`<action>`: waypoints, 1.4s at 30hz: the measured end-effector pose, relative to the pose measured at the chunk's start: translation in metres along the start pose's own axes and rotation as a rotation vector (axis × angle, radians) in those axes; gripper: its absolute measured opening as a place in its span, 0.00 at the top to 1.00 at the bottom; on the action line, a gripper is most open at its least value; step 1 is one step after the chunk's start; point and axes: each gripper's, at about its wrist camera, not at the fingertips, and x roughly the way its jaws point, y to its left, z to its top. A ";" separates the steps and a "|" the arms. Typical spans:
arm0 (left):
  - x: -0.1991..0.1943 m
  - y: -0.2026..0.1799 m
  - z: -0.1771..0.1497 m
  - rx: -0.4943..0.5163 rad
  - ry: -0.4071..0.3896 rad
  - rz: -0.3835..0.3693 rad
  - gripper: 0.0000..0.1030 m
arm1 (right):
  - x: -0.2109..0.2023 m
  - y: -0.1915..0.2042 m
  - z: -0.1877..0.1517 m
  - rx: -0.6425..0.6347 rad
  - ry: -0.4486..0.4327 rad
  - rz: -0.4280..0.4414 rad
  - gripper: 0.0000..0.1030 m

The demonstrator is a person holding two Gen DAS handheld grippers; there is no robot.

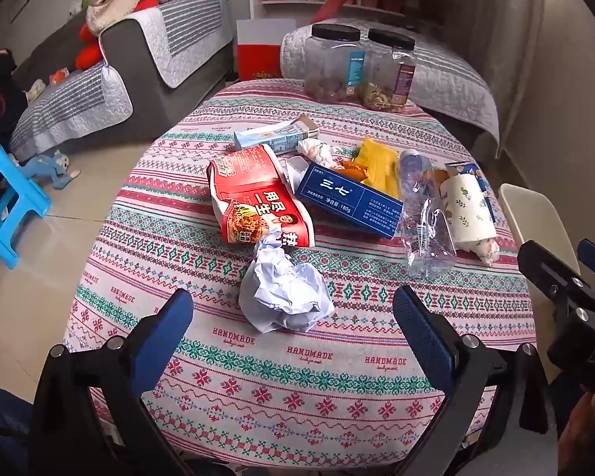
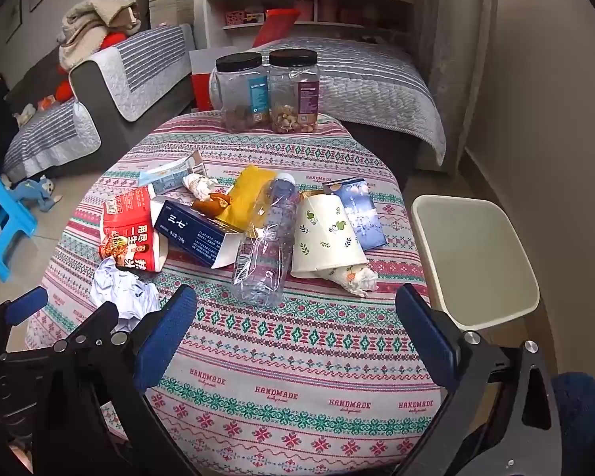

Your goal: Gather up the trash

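Note:
Trash lies heaped on a round table with a patterned cloth [image 2: 297, 357]: a crumpled white paper [image 1: 285, 293], a red noodle bag [image 1: 258, 202], a dark blue box [image 1: 349, 202], a squashed clear bottle [image 2: 265, 238] and a paper cup [image 2: 327, 230] on its side. My left gripper [image 1: 292, 295] hovers open just above and short of the crumpled paper, which shows between its blue pads. Over bare cloth in front of the bottle, my right gripper [image 2: 296, 292] is open and empty. Each gripper shows at the edge of the other's view.
A white bin [image 2: 476, 254] stands off the table's right edge. Two black-lidded jars [image 2: 269, 91] sit at the far side. A milk carton [image 1: 273, 135] and yellow wrapper [image 1: 379, 162] lie behind the pile. Sofas, a bed and a blue stool [image 1: 4, 202] surround the table.

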 end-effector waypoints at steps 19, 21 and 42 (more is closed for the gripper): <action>0.003 0.006 -0.003 -0.012 0.008 -0.006 0.05 | 0.000 0.000 -0.002 0.002 0.004 -0.005 0.07; 0.002 0.006 -0.003 -0.013 0.007 -0.007 0.05 | 0.000 0.000 -0.002 0.004 0.005 -0.004 0.07; 0.002 0.006 -0.003 -0.012 0.007 -0.006 0.05 | 0.000 0.001 -0.003 0.003 0.005 -0.005 0.07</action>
